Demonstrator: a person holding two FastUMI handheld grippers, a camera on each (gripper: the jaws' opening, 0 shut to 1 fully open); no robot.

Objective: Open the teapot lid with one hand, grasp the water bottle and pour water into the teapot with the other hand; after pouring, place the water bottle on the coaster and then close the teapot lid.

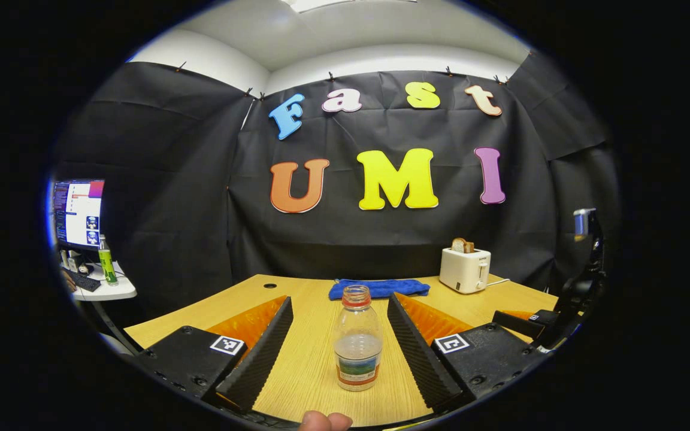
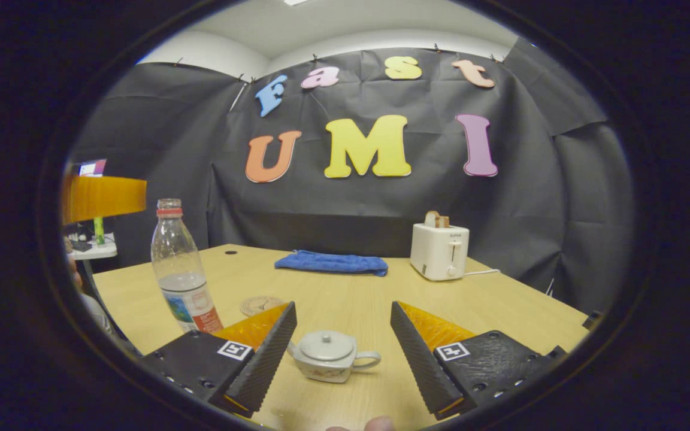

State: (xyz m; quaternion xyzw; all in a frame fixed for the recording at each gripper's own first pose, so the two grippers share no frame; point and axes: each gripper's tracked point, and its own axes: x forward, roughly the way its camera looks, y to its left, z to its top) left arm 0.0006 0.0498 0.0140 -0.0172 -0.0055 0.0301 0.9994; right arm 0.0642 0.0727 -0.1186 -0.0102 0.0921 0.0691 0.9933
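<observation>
A clear water bottle [image 1: 357, 338] with a red neck ring, no cap and a little water stands upright on the wooden table. My left gripper [image 1: 339, 335] is open with the bottle between its fingers, untouched on both sides. In the right gripper view the same bottle [image 2: 181, 269] stands at the left. A small white teapot [image 2: 328, 355] with its lid on sits between the open fingers of my right gripper [image 2: 340, 344], below their tips. A round coaster [image 2: 261, 305] lies flat behind the teapot, right of the bottle. The other gripper [image 1: 566, 305] appears at the right edge of the left gripper view.
A blue cloth [image 2: 332, 263] lies at the back of the table [image 2: 501, 305]. A white toaster [image 2: 439, 249] with bread in it stands at the back right. A side desk with a monitor [image 1: 78, 212] and a green bottle is off to the left.
</observation>
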